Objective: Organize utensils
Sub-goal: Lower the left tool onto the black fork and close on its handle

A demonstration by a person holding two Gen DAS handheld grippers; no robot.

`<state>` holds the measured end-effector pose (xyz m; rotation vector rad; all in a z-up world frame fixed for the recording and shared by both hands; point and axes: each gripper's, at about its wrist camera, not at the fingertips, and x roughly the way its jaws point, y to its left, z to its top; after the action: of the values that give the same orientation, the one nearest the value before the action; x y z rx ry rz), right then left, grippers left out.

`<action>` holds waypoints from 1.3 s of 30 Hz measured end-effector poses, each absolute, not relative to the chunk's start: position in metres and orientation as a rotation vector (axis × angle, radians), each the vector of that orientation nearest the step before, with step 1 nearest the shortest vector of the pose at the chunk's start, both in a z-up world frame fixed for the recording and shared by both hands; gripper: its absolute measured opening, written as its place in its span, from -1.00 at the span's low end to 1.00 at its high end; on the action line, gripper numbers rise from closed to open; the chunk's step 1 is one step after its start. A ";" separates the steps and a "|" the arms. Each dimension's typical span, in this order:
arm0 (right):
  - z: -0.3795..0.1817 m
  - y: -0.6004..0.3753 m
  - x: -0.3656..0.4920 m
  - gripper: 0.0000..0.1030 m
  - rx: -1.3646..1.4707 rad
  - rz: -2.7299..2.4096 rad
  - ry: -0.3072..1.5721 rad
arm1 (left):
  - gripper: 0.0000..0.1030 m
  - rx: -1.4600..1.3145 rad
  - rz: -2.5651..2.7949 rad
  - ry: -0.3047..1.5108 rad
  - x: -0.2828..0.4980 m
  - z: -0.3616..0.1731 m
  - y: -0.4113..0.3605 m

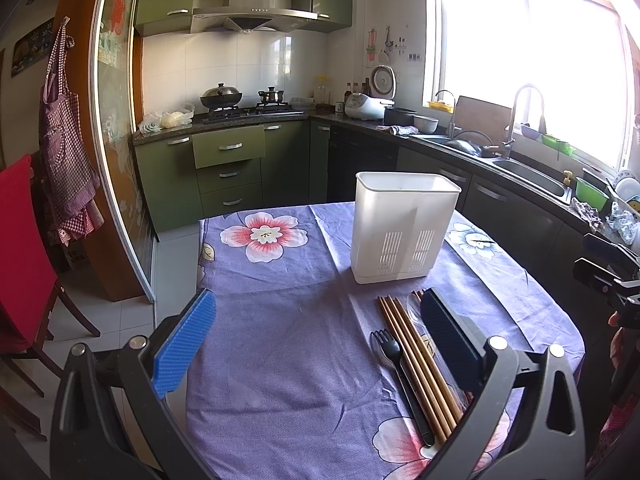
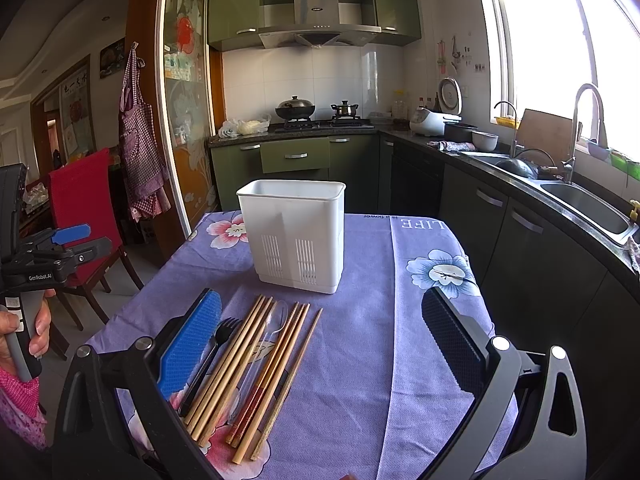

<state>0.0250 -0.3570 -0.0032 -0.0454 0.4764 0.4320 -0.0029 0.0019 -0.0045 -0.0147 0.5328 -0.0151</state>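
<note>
A white slotted utensil holder (image 1: 404,226) (image 2: 296,234) stands upright and empty-looking on the table. In front of it lie several wooden chopsticks (image 2: 256,368) (image 1: 416,364), a black plastic fork (image 2: 212,356) (image 1: 400,376) and a clear plastic spoon (image 2: 276,322) (image 1: 414,310), side by side. My left gripper (image 1: 320,340) hovers open above the cloth, left of the utensils, nothing between its fingers. My right gripper (image 2: 320,344) is open too, above the chopsticks' right side, holding nothing. The left gripper (image 2: 70,240) also shows at the far left of the right wrist view, held by a hand.
The table (image 1: 280,320) wears a purple flowered cloth. A red chair (image 2: 84,200) stands left of it. Green cabinets (image 1: 228,168), a stove with a wok (image 1: 221,98), and a counter with a sink (image 2: 580,204) line the back and right.
</note>
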 end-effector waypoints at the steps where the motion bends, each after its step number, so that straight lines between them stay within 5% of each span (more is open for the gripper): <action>1: -0.003 -0.357 0.025 0.93 -0.046 0.433 0.477 | 0.89 -0.014 -0.015 0.533 -0.003 -0.005 0.002; 22: -0.015 -0.361 0.042 0.93 -0.046 0.389 0.550 | 0.89 -0.011 -0.036 0.606 0.011 -0.012 -0.008; 39: -0.053 -0.374 0.084 0.93 -0.056 0.359 0.682 | 0.89 -0.086 -0.027 1.135 0.089 -0.089 -0.052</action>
<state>0.0838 -0.3741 -0.0532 -0.0557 0.6820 0.3593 0.0893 -0.0521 -0.0886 -0.0861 1.1354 -0.0267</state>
